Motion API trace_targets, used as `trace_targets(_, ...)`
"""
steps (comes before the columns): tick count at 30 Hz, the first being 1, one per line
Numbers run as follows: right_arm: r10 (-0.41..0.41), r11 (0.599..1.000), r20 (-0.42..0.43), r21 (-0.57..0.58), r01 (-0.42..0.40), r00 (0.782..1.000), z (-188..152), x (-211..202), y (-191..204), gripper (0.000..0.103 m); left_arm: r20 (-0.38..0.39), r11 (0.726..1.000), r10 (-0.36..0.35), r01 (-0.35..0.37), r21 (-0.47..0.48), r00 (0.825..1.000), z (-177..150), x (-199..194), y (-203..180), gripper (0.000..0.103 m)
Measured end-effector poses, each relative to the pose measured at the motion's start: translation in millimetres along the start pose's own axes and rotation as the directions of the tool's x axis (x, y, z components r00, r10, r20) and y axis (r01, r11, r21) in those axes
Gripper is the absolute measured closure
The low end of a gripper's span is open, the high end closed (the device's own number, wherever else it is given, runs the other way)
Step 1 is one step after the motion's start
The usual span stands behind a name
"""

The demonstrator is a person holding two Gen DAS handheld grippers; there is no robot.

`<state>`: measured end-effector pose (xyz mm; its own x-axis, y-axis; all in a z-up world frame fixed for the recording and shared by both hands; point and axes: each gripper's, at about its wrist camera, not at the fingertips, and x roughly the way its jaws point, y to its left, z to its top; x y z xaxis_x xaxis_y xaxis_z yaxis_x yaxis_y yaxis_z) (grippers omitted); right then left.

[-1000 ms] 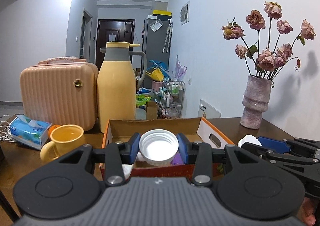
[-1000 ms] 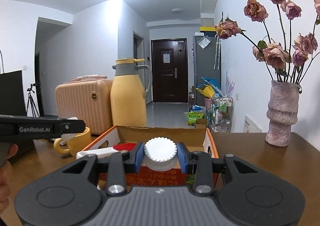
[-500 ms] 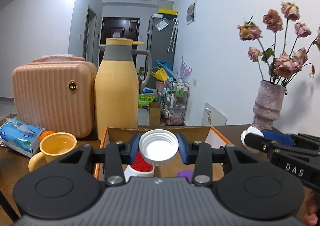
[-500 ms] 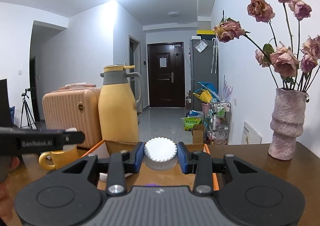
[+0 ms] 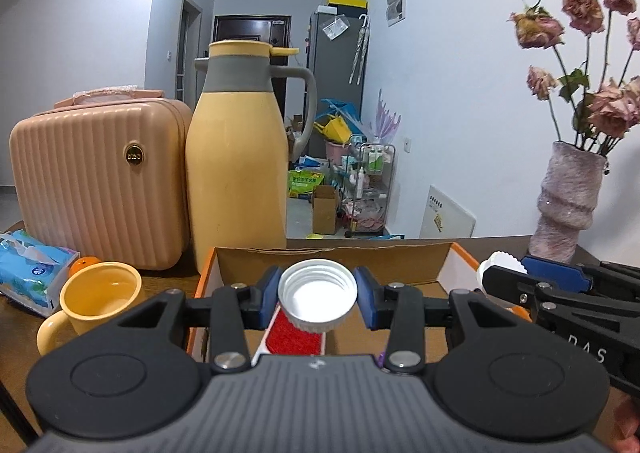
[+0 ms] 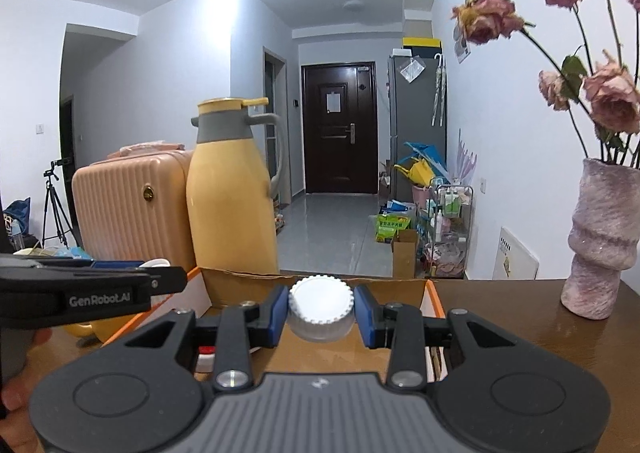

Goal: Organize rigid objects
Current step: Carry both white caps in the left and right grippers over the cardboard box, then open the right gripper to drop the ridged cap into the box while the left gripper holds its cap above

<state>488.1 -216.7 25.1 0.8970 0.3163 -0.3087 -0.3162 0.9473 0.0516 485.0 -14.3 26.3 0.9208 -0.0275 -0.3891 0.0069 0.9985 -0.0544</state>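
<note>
The left gripper (image 5: 317,295) squeezes a round white plastic bottle cap (image 5: 317,299) with its hollow side facing up. The right gripper (image 6: 320,311) squeezes another white ridged plastic cap (image 6: 321,307), closed top up. Both caps hang over the open brown cardboard box with orange sides (image 5: 332,255) on the dark wooden table (image 6: 520,317).

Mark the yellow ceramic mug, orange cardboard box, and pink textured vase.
yellow ceramic mug (image 5: 102,299), left wrist view, outer wall
orange cardboard box (image 5: 332,257), left wrist view, back wall
pink textured vase (image 6: 600,241), right wrist view, body
</note>
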Motion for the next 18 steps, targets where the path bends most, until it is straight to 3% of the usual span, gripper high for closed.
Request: trace_targets(18, -0.050, 0.999, -0.151, 0.002, 0.051, 0.987, -27, 60, -13, 0.068, -0.114, 0.998, 0.055, -0.051, 0.045, 0.992, -16, 60, -1, 0.062)
